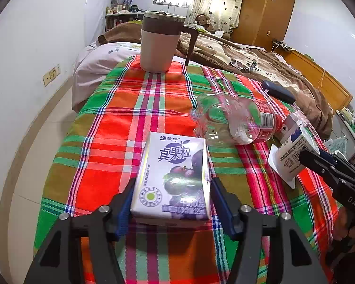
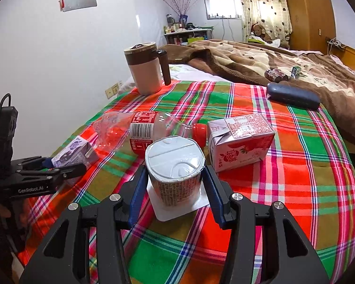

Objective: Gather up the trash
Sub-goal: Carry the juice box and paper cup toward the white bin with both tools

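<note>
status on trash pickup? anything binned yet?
Nothing visibly binned; no bin in view. In hand: left gripper brackets the purple carton, right gripper brackets the yogurt cup; both items on the plaid cloth, grip unclear. Left: crushed bottle and red carton.
</note>
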A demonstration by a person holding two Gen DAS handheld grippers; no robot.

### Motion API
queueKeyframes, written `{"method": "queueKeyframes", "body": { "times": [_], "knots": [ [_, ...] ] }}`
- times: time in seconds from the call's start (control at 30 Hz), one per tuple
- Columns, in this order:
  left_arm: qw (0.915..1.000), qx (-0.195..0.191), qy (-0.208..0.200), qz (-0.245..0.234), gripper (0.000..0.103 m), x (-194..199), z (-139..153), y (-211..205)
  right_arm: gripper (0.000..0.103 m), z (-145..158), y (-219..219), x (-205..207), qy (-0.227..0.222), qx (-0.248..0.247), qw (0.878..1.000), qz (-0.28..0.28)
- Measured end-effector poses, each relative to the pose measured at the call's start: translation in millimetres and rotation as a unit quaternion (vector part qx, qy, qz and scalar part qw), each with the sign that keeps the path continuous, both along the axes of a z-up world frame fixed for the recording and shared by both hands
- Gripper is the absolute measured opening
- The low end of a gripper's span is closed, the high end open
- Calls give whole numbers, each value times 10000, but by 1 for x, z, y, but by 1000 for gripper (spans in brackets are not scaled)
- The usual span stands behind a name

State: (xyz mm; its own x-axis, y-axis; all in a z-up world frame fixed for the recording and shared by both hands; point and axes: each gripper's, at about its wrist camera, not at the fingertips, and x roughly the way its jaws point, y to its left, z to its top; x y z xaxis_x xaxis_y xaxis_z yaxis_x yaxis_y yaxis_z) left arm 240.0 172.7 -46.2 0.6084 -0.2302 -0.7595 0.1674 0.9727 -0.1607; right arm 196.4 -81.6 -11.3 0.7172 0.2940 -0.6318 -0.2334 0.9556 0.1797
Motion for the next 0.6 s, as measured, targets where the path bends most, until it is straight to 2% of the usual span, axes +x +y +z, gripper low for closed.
{"method": "queueKeyframes", "body": {
  "times": [0.27, 0.6],
  "knots": [
    [9999, 93, -70, 103, 55, -9, 4, -9, 50, 1, -7, -4, 21, 46, 10000, -39],
    [9996, 44, -279, 42, 55, -40, 21, -27, 50, 7, -14, -11, -41, 106, 9999, -71]
  ]
}}
